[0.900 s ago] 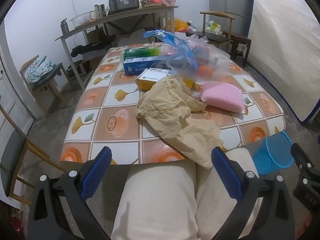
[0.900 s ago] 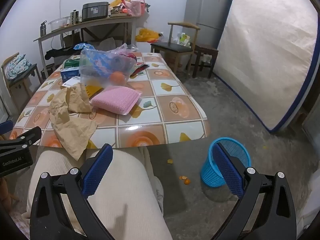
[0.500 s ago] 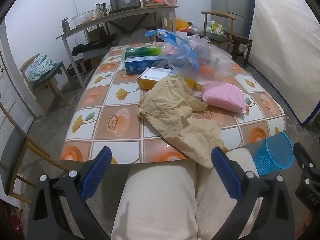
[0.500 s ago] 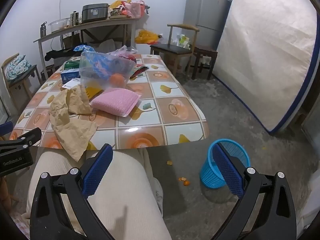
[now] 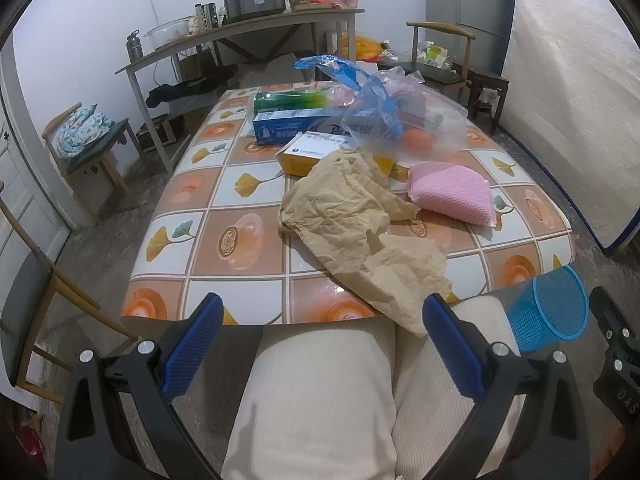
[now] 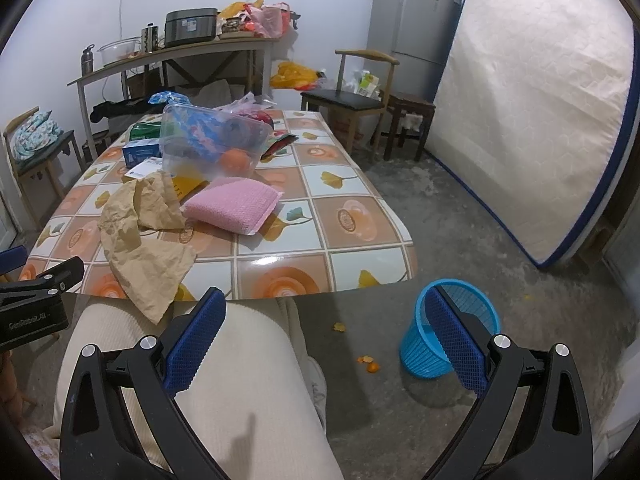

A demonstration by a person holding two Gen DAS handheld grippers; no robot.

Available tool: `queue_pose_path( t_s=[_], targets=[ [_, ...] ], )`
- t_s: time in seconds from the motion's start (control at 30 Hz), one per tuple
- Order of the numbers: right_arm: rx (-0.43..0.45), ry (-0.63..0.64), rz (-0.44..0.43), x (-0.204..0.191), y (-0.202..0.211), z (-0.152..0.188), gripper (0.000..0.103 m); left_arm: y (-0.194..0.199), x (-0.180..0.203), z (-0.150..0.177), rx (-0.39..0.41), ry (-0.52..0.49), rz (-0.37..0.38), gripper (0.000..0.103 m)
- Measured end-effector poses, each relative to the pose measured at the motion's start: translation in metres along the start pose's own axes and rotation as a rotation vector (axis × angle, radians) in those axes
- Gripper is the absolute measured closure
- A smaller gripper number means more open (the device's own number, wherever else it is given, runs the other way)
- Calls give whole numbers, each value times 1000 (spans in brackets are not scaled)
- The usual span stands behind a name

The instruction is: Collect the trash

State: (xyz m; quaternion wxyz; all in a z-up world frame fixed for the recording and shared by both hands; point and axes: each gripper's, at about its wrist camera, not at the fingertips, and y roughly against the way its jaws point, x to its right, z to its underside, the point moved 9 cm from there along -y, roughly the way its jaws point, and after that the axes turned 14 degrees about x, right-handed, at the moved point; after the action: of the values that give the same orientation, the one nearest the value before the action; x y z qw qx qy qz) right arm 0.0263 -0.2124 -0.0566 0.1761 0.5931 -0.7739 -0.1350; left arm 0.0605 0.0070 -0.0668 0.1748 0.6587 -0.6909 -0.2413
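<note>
Crumpled brown paper (image 5: 360,232) (image 6: 140,232) lies on the tiled table (image 5: 224,240) (image 6: 320,256) and hangs over its near edge. Behind it sit a pink sponge pad (image 5: 452,196) (image 6: 234,206), a yellow-and-white box (image 5: 312,154), a blue box (image 5: 296,128) and a clear plastic bag (image 5: 404,120) (image 6: 212,144) with an orange inside. A blue mesh bin (image 5: 548,312) (image 6: 452,328) stands on the floor right of the table. Small orange scraps (image 6: 370,364) lie beside it. My left gripper (image 5: 320,340) and right gripper (image 6: 324,332) hover open over the person's lap, both with nothing between the fingers.
The person's cream-trousered legs (image 5: 320,400) fill the foreground. Wooden chairs (image 5: 92,148) (image 6: 356,96) stand left and behind. A long side table (image 5: 240,36) with clutter runs along the back wall. A mattress (image 6: 532,112) leans on the right by a fridge (image 6: 412,28).
Both views have shifted slightly, with the table sitting a little lower and nearer in the frame. Both grippers stay open and nothing on the table has moved.
</note>
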Motion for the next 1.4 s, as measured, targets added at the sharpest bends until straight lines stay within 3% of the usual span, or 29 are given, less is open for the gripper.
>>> queue_pose_path(
  t_s=[1.4],
  targets=[
    [30, 14, -2, -10, 0, -5, 8, -2, -9, -2, 0, 28, -10, 5]
  ],
)
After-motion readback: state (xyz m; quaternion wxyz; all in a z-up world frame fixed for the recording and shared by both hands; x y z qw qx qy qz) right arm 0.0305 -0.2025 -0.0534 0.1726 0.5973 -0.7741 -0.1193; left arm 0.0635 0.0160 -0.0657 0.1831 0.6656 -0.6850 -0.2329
